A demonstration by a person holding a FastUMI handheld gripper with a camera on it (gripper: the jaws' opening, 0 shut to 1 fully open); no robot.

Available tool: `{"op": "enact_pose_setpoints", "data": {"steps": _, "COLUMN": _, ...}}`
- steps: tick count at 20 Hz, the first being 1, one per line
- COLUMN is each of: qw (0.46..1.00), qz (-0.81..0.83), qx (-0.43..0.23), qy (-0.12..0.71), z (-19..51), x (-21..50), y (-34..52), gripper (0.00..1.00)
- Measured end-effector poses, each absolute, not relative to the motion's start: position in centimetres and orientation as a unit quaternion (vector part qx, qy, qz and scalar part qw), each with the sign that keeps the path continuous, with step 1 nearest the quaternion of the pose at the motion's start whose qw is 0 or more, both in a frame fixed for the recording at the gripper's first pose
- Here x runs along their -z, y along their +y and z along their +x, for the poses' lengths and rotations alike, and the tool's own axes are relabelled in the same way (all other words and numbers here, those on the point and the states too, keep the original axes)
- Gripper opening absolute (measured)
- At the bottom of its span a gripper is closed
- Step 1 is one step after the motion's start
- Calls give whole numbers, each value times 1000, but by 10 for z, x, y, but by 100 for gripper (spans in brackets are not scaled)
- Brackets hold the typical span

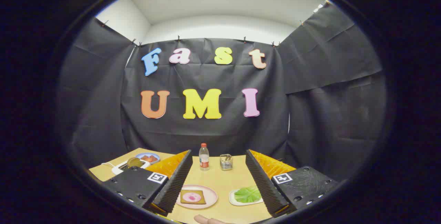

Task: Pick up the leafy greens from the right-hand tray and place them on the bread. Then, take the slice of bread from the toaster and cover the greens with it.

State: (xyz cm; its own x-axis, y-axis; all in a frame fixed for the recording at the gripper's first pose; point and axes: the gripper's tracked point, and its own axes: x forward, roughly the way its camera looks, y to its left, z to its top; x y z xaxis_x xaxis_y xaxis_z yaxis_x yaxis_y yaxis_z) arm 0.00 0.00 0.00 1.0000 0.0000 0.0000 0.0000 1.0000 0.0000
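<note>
Wide-open, empty claw [218, 182] hovers above tan wooden worktop [220, 177]; green leafy lettuce [247, 194] on white tray [233, 200], lower right of centre.

Green leaves [247, 194], pink plate [210, 201], tan table [220, 177].

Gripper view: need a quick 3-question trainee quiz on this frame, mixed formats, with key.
1. True or false: the leafy greens already lie on the bread.
2. The gripper is: A) open, B) shut on the bread, C) shut on the greens.
3. Fill in: the bread lies on a pink ____.

Key: 1 false, they lie in the white tray. 2 A. 3 plate.
</note>
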Motion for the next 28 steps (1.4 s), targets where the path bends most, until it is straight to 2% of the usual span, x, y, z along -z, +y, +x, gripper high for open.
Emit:
{"op": "enact_pose_setpoints", "data": {"steps": 15, "qw": 998, "qz": -28, "qx": -8, "qy": 50, "z": 37, "x": 45, "y": -1, "gripper": 95}}
{"op": "enact_pose_setpoints", "data": {"steps": 28, "qw": 968, "qz": -70, "qx": 69, "qy": 230, "z": 165, "x": 229, "y": -128, "gripper": 96}}
